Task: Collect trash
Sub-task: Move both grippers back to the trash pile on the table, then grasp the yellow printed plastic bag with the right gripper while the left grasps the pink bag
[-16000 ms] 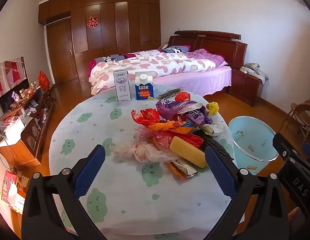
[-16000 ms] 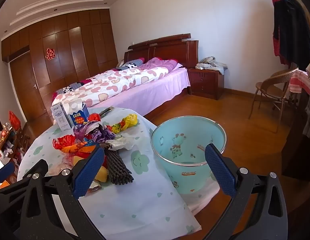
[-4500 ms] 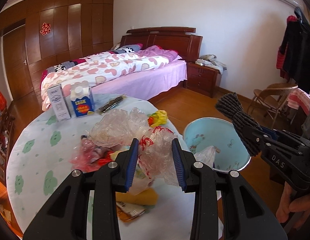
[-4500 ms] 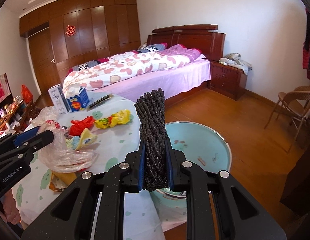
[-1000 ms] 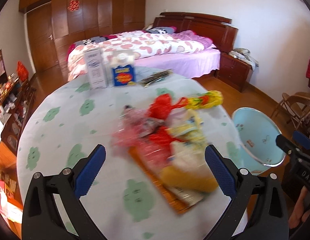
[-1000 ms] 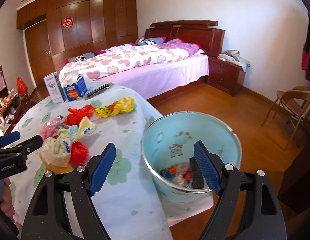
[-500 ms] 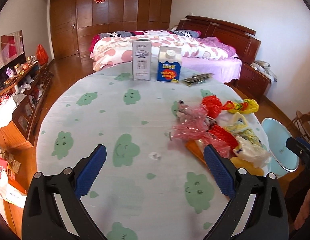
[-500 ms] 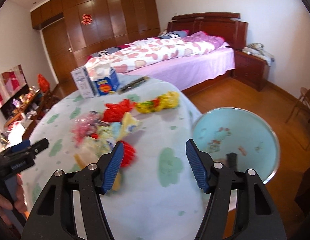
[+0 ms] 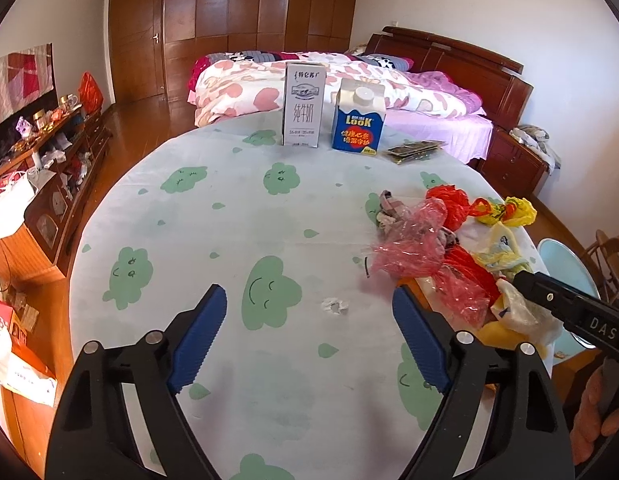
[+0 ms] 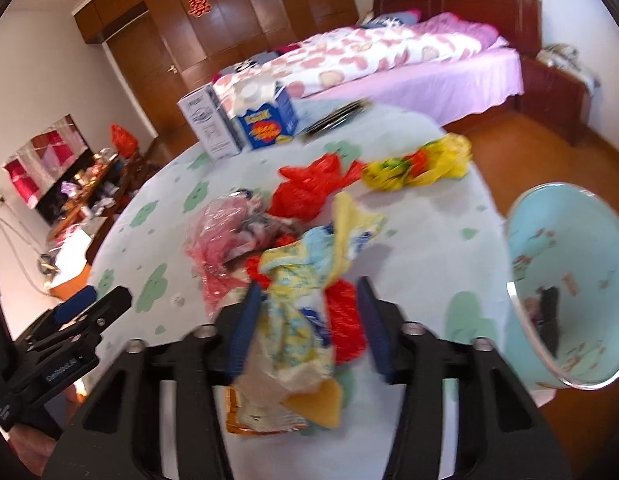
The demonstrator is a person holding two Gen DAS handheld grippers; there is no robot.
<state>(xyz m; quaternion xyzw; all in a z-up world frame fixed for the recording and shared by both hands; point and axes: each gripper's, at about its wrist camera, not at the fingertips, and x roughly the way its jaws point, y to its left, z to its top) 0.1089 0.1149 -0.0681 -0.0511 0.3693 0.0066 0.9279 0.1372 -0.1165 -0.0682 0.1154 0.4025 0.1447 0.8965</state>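
Observation:
A pile of trash lies on the round table (image 9: 229,208): a pink plastic bag (image 9: 413,240), a red bag (image 9: 449,200), a yellow bag (image 9: 509,210). My left gripper (image 9: 309,336) hovers over bare cloth left of the pile, jaws closing, nothing between them but a tiny white scrap (image 9: 335,306) ahead. My right gripper (image 10: 309,320) is down on the pile, jaws closing around a yellow-and-blue printed bag (image 10: 297,312) and a red wrapper (image 10: 345,320). Its pads stand close beside them without visibly squeezing. The light blue bin (image 10: 565,280) stands to the right, with trash inside.
A white milk carton (image 9: 303,104), a blue carton (image 9: 359,120) and a dark flat packet (image 9: 415,151) stand at the table's far side. A bed lies behind. A low cabinet with clutter (image 9: 49,168) runs along the left. A hand holds the right gripper (image 9: 569,312).
My right gripper swung left from over the bin onto the pile, and its jaws narrowed around the printed bag. My left gripper shifted left over bare cloth and its jaws narrowed.

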